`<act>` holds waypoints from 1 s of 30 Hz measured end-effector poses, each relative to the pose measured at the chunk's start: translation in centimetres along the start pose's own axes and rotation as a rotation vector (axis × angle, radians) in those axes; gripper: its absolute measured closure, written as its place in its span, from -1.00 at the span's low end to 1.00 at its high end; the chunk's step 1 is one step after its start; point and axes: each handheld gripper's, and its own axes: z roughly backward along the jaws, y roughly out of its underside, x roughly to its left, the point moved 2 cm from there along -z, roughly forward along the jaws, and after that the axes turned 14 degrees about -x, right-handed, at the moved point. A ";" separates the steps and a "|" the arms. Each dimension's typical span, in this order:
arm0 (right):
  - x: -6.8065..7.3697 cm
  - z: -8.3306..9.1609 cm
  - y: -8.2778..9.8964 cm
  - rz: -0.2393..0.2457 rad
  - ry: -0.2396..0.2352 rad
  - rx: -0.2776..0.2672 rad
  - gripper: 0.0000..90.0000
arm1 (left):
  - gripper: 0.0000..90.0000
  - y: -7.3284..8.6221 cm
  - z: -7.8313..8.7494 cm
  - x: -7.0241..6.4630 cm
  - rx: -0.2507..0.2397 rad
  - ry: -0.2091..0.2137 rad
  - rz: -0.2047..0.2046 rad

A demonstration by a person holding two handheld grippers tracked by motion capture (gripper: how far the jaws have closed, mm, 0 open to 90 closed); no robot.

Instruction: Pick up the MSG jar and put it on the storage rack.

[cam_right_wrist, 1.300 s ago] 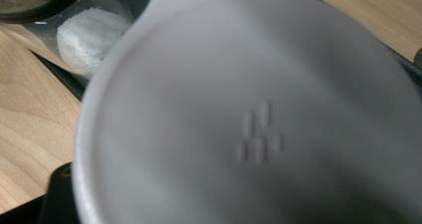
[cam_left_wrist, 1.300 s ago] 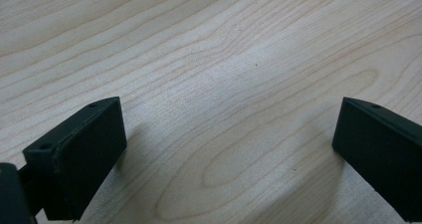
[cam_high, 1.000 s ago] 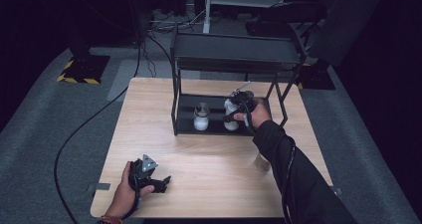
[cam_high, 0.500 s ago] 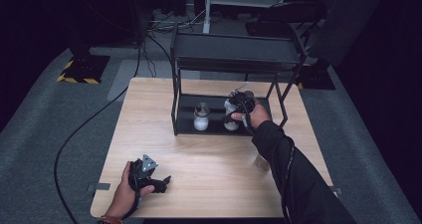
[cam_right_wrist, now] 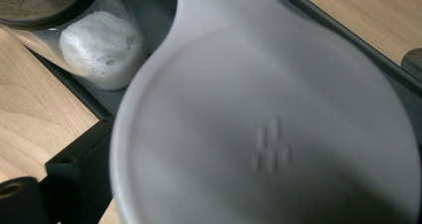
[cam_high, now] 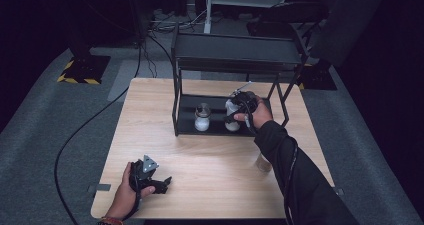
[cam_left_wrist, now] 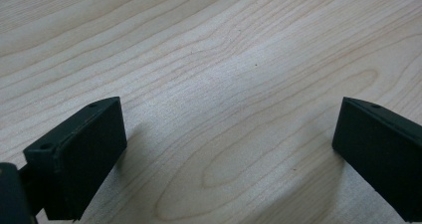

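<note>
Right claw [cam_high: 235, 106] sits inside the lower level of the black rack [cam_high: 235, 52], at a white container [cam_high: 231, 116] standing on the rack's bottom tray. Its jaws have just been opening, w/ the container btwn them. Right claw view: white rounded body of the container [cam_right_wrist: 268, 129] v. close to the lens, small raised dots on it; one black jaw shows at bottom left, beside the container's edge. Can't tell from the frames whether the pads press on it or stand just off it.

Glass jar [cam_high: 202, 117] w/ white contents stands on the same tray, just to the left of the container, apart from it. In the right claw view the jar [cam_right_wrist: 97, 50] is at upper left, metal lid above the white fill.

Left claw [cam_high: 159, 183] rests low on the tabletop [cam_high: 210, 185] near the front edge, well apart from the rack. Its jaws stand wide, nothing btwn them but bare wood [cam_left_wrist: 229, 109].
</note>
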 end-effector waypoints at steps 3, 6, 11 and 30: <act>0.0 0.2 0.0 0.007 0.002 -0.007 -0.89 | -0.99 0.0 0.0 0.0 0.000 0.000 0.000; 0.0 0.5 0.1 0.014 0.004 -0.014 -0.89 | -0.99 0.0 0.0 0.0 -0.001 0.000 0.000; 0.2 1.0 0.1 0.035 0.018 -0.034 -0.89 | -0.99 0.0 0.0 0.0 0.000 0.000 0.001; 0.9 3.9 0.0 0.071 0.044 -0.079 -0.89 | -0.99 0.0 0.0 0.0 0.000 -0.001 0.000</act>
